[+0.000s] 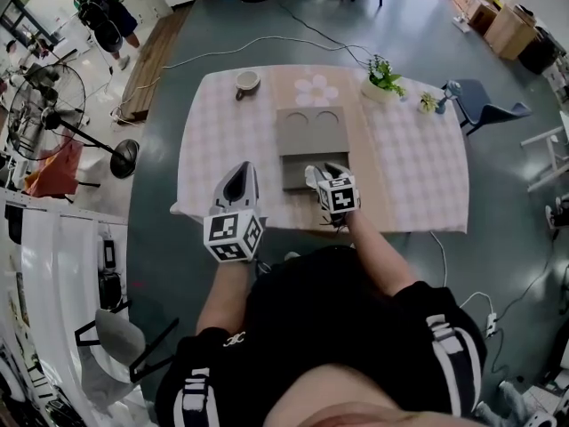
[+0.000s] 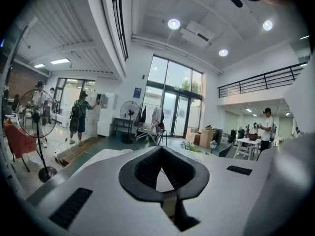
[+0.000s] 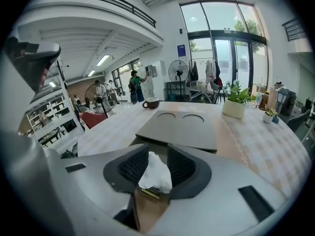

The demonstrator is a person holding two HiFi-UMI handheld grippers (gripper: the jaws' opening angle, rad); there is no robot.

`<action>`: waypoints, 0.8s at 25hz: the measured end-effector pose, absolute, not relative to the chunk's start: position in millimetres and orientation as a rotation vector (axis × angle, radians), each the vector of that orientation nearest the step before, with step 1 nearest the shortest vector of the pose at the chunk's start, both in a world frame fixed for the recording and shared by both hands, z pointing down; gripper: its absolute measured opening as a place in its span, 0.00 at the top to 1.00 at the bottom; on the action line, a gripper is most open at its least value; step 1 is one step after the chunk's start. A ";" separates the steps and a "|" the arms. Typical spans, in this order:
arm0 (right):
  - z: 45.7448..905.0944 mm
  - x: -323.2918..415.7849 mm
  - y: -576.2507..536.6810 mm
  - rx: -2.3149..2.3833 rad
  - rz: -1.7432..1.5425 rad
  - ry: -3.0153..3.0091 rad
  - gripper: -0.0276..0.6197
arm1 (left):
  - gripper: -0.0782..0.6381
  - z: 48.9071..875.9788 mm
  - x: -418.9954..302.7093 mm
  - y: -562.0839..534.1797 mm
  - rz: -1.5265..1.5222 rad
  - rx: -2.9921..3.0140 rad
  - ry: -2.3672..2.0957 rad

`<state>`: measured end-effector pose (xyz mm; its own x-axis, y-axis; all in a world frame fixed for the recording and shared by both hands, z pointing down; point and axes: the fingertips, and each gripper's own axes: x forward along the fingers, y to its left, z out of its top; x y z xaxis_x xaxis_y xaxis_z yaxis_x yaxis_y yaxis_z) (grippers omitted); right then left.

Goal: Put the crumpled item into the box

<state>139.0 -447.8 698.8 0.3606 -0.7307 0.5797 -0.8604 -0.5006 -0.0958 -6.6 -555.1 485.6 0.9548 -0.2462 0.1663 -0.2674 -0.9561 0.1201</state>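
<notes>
A white crumpled paper (image 3: 156, 173) is pinched between the black pads of my right gripper (image 3: 153, 152), which is shut on it. In the head view that right gripper (image 1: 326, 172) hovers at the near, open end of the grey box (image 1: 308, 132). The box's flat lid (image 3: 179, 129), with two round marks, covers the far part. My left gripper (image 1: 238, 178) is held left of the box over the checked tablecloth. In its own view the left gripper (image 2: 161, 150) has its tips together and holds nothing.
On the table (image 1: 418, 185) stand a cup (image 1: 247, 81) at the far left, a flower-shaped mat (image 1: 316, 88), a potted plant (image 1: 382, 78) and a small plant (image 1: 429, 102) at the far right. A chair (image 1: 487, 107) and a floor fan (image 1: 52, 105) flank the table.
</notes>
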 end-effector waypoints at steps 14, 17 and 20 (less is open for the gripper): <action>478.9 154.0 -427.1 2.747 0.136 -1.533 0.81 | 0.89 487.1 17.0 -544.7 0.229 2.973 -0.322; 449.4 159.4 -405.9 2.837 0.011 -1.478 0.95 | 0.89 486.8 23.9 -542.5 0.229 2.974 -0.306; 439.2 163.2 -389.8 2.883 -0.048 -1.465 0.95 | 0.89 487.3 32.0 -539.1 0.229 2.976 -0.284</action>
<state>163.2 -389.8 439.2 0.5901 -0.8044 -0.0682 -0.8072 -0.5863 -0.0685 32.0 -539.1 487.3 0.9705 -0.1763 0.1644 -0.1981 -0.9719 0.1270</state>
